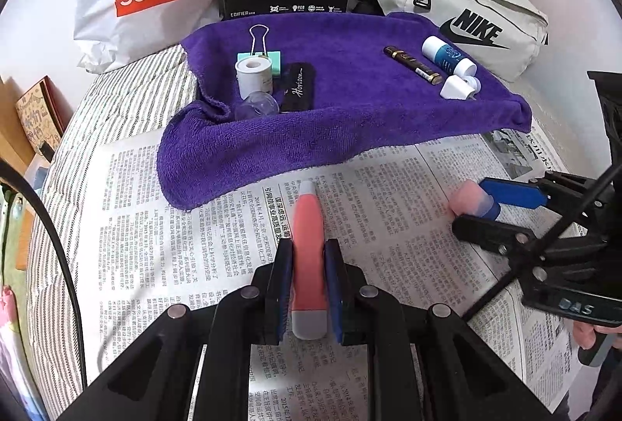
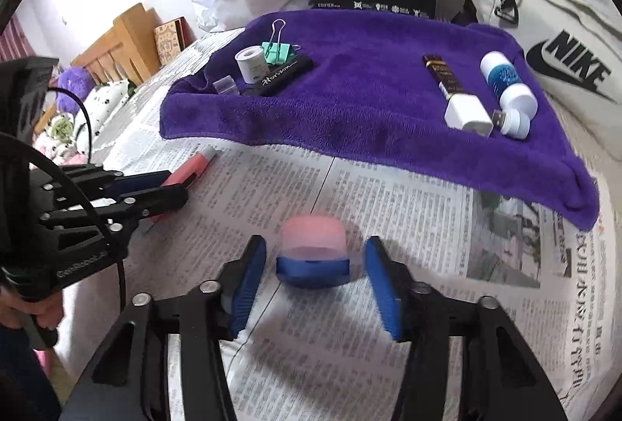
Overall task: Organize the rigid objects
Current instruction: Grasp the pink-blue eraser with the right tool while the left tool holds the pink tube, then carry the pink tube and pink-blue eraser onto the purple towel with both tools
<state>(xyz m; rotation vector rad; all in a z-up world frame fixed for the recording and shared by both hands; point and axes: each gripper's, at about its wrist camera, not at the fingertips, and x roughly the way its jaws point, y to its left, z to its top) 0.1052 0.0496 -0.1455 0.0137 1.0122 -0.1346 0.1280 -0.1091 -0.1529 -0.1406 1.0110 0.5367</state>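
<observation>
Left claw (image 1: 307, 265) grips pink pen (image 1: 307, 226) – right claw (image 2: 315, 281) straddles jar (image 2: 313, 254).

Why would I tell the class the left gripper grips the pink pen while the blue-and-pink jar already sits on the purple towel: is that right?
Not quite. The left gripper does grip the pink pen, but the right wrist view shows the blue-and-pink jar on the newspaper, short of the purple towel.
</observation>
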